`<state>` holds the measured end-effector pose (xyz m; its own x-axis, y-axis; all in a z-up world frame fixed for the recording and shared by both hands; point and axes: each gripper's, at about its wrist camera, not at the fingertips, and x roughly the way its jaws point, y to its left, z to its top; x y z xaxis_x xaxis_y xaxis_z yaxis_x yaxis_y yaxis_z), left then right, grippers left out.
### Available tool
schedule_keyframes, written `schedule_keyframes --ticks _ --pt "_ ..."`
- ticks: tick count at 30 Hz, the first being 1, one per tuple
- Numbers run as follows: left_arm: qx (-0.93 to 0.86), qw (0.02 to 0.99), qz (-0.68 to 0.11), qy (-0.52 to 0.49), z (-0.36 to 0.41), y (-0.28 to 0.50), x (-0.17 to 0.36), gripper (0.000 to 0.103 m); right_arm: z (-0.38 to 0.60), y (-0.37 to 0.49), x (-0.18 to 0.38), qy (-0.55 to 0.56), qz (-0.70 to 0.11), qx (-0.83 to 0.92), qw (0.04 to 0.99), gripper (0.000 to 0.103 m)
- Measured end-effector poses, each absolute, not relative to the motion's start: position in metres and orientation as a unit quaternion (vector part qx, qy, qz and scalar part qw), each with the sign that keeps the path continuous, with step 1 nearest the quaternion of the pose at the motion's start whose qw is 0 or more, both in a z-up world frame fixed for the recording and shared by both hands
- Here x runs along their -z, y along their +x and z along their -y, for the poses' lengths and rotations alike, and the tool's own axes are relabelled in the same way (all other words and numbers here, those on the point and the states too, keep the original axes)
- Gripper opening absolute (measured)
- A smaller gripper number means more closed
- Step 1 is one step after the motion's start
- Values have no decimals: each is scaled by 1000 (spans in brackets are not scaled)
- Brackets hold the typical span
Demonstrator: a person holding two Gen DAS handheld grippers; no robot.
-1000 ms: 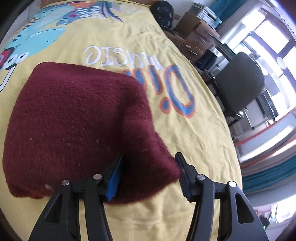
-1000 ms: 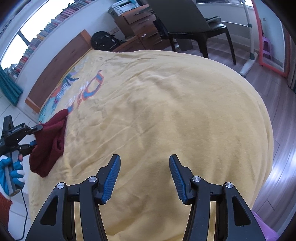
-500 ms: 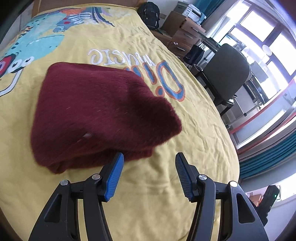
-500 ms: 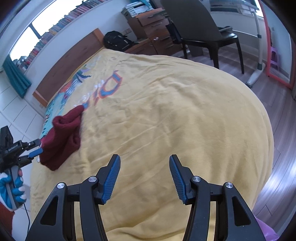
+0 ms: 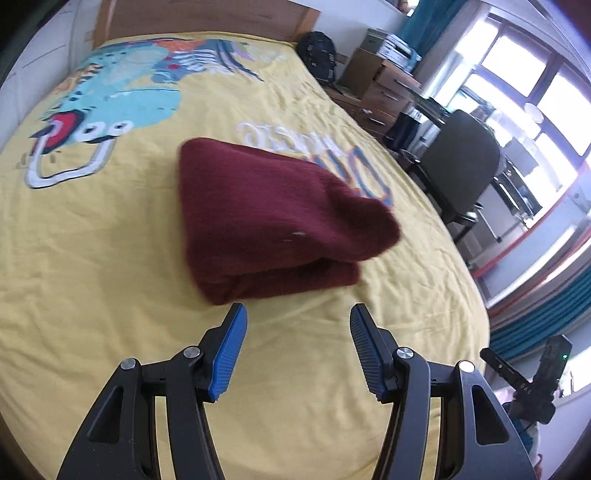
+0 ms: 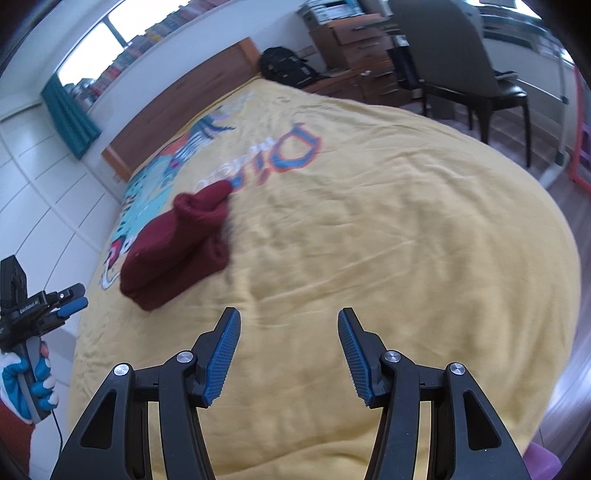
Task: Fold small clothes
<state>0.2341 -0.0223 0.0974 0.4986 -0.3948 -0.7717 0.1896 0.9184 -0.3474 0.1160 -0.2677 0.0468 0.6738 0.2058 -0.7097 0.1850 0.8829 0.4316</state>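
Observation:
A dark red fuzzy garment [image 5: 266, 218] lies folded in layers on the yellow bedspread [image 5: 110, 258], its folded edge facing me. My left gripper [image 5: 297, 314] hovers open just short of that edge, nothing between its blue pads. In the right wrist view the same garment [image 6: 177, 251] rests at the left of the bed. My right gripper [image 6: 288, 317] stands open over bare yellow cover, well to the right of the cloth. The left gripper [image 6: 72, 299] shows at the far left edge, held by a gloved hand [image 6: 26, 384].
The bedspread carries a cartoon print [image 5: 122, 88] and lettering [image 6: 291, 147]. A wooden headboard [image 5: 207, 18] is at the far end. A black backpack [image 5: 317, 51], drawers [image 5: 384, 88] and a dark chair [image 5: 458, 166] stand beside the bed's right side.
My left gripper let go of the red garment and backed away upward; the cloth dropped flat onto the bed. The right gripper also rose and pulled back, staying open.

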Motion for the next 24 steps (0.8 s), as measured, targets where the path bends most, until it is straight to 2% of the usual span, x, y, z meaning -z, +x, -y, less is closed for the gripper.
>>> schedule_keyframes --ticks 8,15,24 --pt "136 869 -462 -114 -25 251 -92 52 200 204 -62 197 -411 -87 886 57" --pt "135 872 -462 -87 -21 301 -80 52 148 306 -77 162 -398 -155 889 57" --pt "169 871 -460 -31 21 356 -52 52 153 381 -35 165 -423 -156 877 56"
